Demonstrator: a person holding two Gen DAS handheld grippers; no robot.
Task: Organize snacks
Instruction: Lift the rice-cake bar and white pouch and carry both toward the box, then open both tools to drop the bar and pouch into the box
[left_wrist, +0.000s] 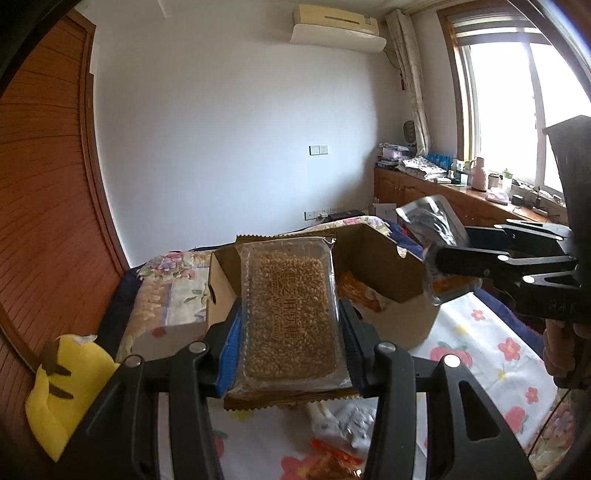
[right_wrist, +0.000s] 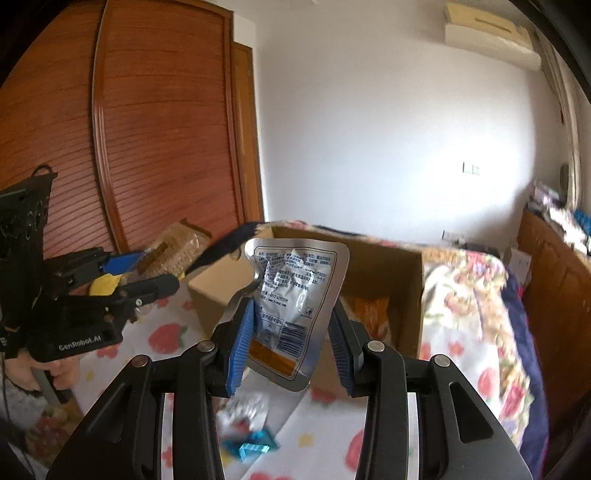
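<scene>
A candy tray (left_wrist: 291, 306) is pinched by the left tool (left_wrist: 290, 332), a foil pouch (right_wrist: 291, 306) by the right tool (right_wrist: 291, 339). The pouch is gripped off-centre. It could slip and miss the box (right_wrist: 384, 266).

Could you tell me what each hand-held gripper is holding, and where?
Left hand-held gripper clamps the sesame candy pack by its long sides. Right hand-held gripper pinches the silver pouch at its lower edges.

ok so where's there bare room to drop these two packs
Inside the cardboard box, the bare floor left of the orange packet. Also the bedsheet right of the box. Crowded: sheet under both claws, with loose wrappers. Left claw holds the sesame candy tray, right claw the silver pouch.
</scene>
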